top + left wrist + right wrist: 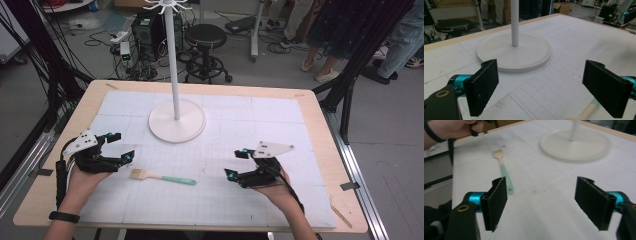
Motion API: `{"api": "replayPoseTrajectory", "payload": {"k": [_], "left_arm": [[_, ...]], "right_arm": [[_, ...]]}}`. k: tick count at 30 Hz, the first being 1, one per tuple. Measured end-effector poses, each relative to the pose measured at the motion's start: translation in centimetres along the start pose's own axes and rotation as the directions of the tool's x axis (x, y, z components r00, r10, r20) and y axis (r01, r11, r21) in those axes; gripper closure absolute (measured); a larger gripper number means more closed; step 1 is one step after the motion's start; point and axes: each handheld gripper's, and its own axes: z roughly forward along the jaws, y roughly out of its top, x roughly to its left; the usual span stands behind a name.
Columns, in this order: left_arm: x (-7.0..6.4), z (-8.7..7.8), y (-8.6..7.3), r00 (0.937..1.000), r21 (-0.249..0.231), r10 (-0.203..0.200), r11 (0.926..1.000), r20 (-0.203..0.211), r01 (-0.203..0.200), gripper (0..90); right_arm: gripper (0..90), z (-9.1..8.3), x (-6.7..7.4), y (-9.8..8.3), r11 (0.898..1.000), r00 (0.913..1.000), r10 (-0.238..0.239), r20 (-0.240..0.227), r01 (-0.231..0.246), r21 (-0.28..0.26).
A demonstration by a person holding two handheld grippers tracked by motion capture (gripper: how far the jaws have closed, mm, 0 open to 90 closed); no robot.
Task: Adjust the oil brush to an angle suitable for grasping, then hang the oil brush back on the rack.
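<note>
High view: a light, stiff brush [162, 176] lies between the wide-open, empty left gripper [122, 148] and right gripper [236, 164]; best gripped mid-handle.

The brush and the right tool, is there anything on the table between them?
No. In the high view, just bare white gridded mat lies between the brush and the open right tool.

The left tool [540, 88] stands wide open, its two black jaws rising at 8 and 4 o'clock with nothing between them but bare white counter [574, 42]. At 12 o'clock stands a round white base [529, 53] with its pole [515, 22]. A pale brush handle [587, 111] pokes in at 5 o'clock, beside the right jaw.
</note>
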Motion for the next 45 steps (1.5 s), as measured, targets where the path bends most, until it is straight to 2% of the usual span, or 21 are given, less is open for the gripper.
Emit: {"api": "replayPoseTrajectory", "payload": {"k": [2,3,4,6,7,8,9,10,14,22,37,41,42,45], "left_arm": [[-0.1,0.0,0.0,1.0000,0.005,0.002,1.0000,0.001,-0.002,14.2],[-0.1,0.0,0.0,1.0000,0.005,0.002,1.0000,0.001,-0.002,14.2],[-0.1,-0.1,0.0,1.0000,0.005,0.005,1.0000,0.002,-0.005,14.2],[-0.2,-0.1,0.1,1.0000,-0.002,0.005,1.0000,0.004,-0.005,14.2],[-0.2,-0.1,0.1,1.0000,-0.002,0.005,1.0000,0.004,-0.005,14.2],[-0.4,-0.1,0.0,1.0000,-0.003,0.003,1.0000,0.008,-0.003,14.2],[-0.4,-0.1,0.0,1.0000,-0.003,0.003,1.0000,0.008,-0.003,14.2],[-0.4,0.0,0.0,0.9999,-0.003,0.008,1.0000,0.014,-0.008,14.2],[-0.6,0.4,0.0,0.9997,0.008,0.016,0.9998,0.016,-0.016,14.2],[-0.7,0.3,0.1,0.9997,0.006,0.019,0.9998,0.016,-0.019,14.2],[-0.9,0.1,0.1,0.9993,0.013,0.034,0.9993,0.015,-0.034,14.1],[-1.1,0.0,0.1,0.9989,0.005,0.041,0.9991,0.022,-0.042,14.1],[-1.0,0.0,0.2,0.9990,-0.002,0.031,0.9995,0.033,-0.031,14.0],[-1.1,0.0,0.2,0.9983,-0.006,0.035,0.9994,0.047,-0.035,13.8]], "right_arm": [[21.6,-3.0,-0.4,-1.3,0.998,0.9976,0.040,0.057,-0.037,-0.051],[21.6,-3.0,-0.4,-1.3,0.998,0.9976,0.040,0.057,-0.037,-0.051],[20.8,-4.6,-0.5,-2.0,0.996,0.9943,0.051,0.094,-0.044,-0.077],[19.9,-5.7,-0.7,-2.7,0.993,0.9903,0.072,0.119,-0.059,-0.105],[19.9,-5.7,-0.7,-2.7,0.993,0.9903,0.072,0.119,-0.059,-0.105],[19.0,-6.7,-0.9,-3.4,0.989,0.9838,0.094,0.153,-0.074,-0.131],[19.0,-6.7,-0.9,-3.4,0.989,0.9838,0.094,0.153,-0.074,-0.131],[17.5,-7.3,-1.1,-3.6,0.987,0.9784,0.106,0.178,-0.082,-0.138],[16.1,-7.7,-1.1,-3.8,0.985,0.9737,0.113,0.198,-0.084,-0.149],[15.4,-7.5,-1.3,-4.1,0.984,0.9710,0.120,0.207,-0.089,-0.152],[14.7,-7.8,-2.2,-4.8,0.978,0.9582,0.156,0.240,-0.116,-0.171],[14.7,-7.9,-2.1,-4.7,0.977,0.9586,0.161,0.235,-0.121,-0.173],[14.7,-8.0,-2.1,-4.6,0.975,0.9595,0.165,0.229,-0.124,-0.183],[14.7,-8.0,-2.2,-4.6,0.975,0.9591,0.164,0.230,-0.123,-0.186]]}}
